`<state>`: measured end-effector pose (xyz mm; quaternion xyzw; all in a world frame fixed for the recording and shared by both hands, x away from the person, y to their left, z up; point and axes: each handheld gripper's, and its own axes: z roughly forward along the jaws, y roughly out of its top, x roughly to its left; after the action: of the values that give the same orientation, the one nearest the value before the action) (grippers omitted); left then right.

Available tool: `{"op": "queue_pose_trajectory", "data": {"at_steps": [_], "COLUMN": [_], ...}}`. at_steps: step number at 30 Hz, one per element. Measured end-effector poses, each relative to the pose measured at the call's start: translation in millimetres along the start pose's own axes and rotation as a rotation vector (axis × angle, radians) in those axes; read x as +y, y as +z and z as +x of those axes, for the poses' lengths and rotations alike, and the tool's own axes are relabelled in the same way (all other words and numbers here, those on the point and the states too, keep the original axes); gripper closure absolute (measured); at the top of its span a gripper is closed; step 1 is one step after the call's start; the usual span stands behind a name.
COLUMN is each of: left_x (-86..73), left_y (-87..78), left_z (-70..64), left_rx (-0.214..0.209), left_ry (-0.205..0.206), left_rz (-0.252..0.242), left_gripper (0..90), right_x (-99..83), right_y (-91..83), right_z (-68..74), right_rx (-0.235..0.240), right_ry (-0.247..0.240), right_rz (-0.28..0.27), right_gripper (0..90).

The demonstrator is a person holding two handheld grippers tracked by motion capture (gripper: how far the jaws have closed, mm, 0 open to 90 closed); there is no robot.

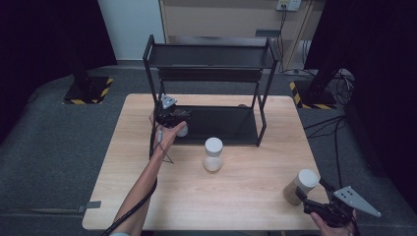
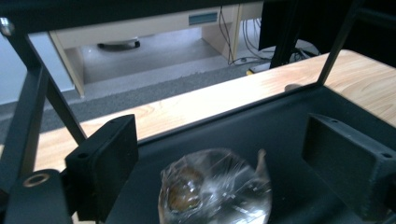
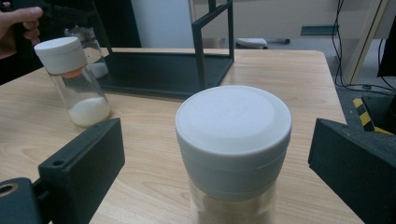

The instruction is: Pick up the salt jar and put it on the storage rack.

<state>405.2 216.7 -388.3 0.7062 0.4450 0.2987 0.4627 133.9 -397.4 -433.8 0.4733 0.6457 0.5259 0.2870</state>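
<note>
Three clear glass jars are counted. One white-lidded jar with tan contents (image 3: 233, 149) is stood at the near right corner of the light wooden table (image 1: 162, 196), between the spread jaws of the right gripper (image 1: 307, 196); contact with either jaw cannot be told. One white-capped jar with white powder at its bottom (image 1: 213, 154) is stood mid-table, well apart from both grippers. One jar showing a shiny clear surface and brownish contents (image 2: 215, 191) is set on the lower shelf of the single two-tier black metal rack (image 1: 211, 56), at its left end, between the open jaws of the left gripper (image 1: 174, 118), which is held by a hand (image 1: 164, 135).
</note>
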Motion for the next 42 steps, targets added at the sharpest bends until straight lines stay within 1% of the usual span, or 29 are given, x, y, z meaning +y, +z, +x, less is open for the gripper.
{"op": "queue_pose_trajectory", "data": {"at_steps": [2, 3, 4, 5, 6, 8, 10, 12, 15, 21, 23, 29, 30, 32, 34, 38, 42], "left_x": [3.5, 6.8, 6.8, 9.2, 9.2, 12.5, 15.4, 18.2, 24.7, 29.7, 29.8, 29.0, 28.8, 26.4, 24.2, 17.5, 9.5], "left_y": [-3.4, -7.3, -7.3, -12.0, -12.0, -16.8, -22.1, -27.1, -35.9, -52.9, -58.7, -75.2, -76.9, -81.6, -85.4, -92.0, -100.6], "left_z": [-0.3, 0.4, 0.4, 0.1, 0.1, 1.2, 1.0, 1.8, 3.4, 5.7, 7.1, 9.8, 10.7, 13.7, 14.9, 20.3, 24.2], "left_rx": [-0.011, -0.027, -0.027, -0.036, -0.036, -0.056, -0.066, -0.082, -0.106, -0.12, -0.123, -0.137, -0.143, -0.169, -0.183, -0.217, -0.236], "left_ry": [0.006, 0.005, 0.005, 0.008, 0.008, 0.011, 0.021, 0.013, 0.015, 0.021, 0.021, 0.039, 0.04, 0.03, 0.043, 0.054, 0.068], "left_rz": [-0.008, -0.017, -0.017, -0.029, -0.029, -0.036, -0.044, -0.05, -0.046, -0.061, -0.066, -0.072, -0.072, -0.076, -0.075, -0.065, -0.064], "left_gripper": [8.5, 7.1, 7.0, 6.8, 6.4, 6.1, 6.0, 5.9, 5.9, 6.0, 6.0, 6.0, 6.0, 6.0, 6.0, 6.1, 6.0], "right_x": [0.1, 0.1, 0.1, 0.0, 0.0, 0.1, 0.1, 0.2, 0.2, 0.2, 0.2, 0.5, 0.6, 0.5, 0.6, 0.6, 0.6], "right_y": [0.1, 0.1, 0.1, 0.1, 0.1, 0.1, 0.2, 0.4, 0.3, 0.1, 0.0, 0.3, 0.3, 0.2, 0.2, 0.1, 0.1], "right_z": [0.0, 0.1, 0.1, 0.1, 0.1, 0.0, 0.0, 0.2, 0.3, 0.4, 0.3, 0.9, 1.1, 1.1, 1.1, 1.2, 1.3], "right_rx": [-0.001, 0.0, 0.0, 0.001, 0.001, 0.001, 0.001, 0.002, 0.002, 0.002, 0.002, 0.002, 0.001, 0.001, 0.001, 0.002, 0.003], "right_ry": [0.001, -0.001, -0.001, -0.002, -0.002, -0.002, -0.001, -0.003, -0.003, -0.002, -0.002, -0.004, -0.004, -0.005, -0.004, -0.005, -0.007], "right_rz": [0.001, 0.0, 0.0, 0.0, 0.0, 0.001, 0.001, 0.002, 0.001, 0.001, 0.0, 0.002, 0.002, 0.002, 0.001, 0.001, 0.0], "right_gripper": [3.7, 3.7, 3.7, 3.7, 3.7, 3.7, 3.7, 3.7, 3.7, 3.7, 3.7, 3.7, 3.7, 3.7, 3.7, 3.7, 3.7]}}
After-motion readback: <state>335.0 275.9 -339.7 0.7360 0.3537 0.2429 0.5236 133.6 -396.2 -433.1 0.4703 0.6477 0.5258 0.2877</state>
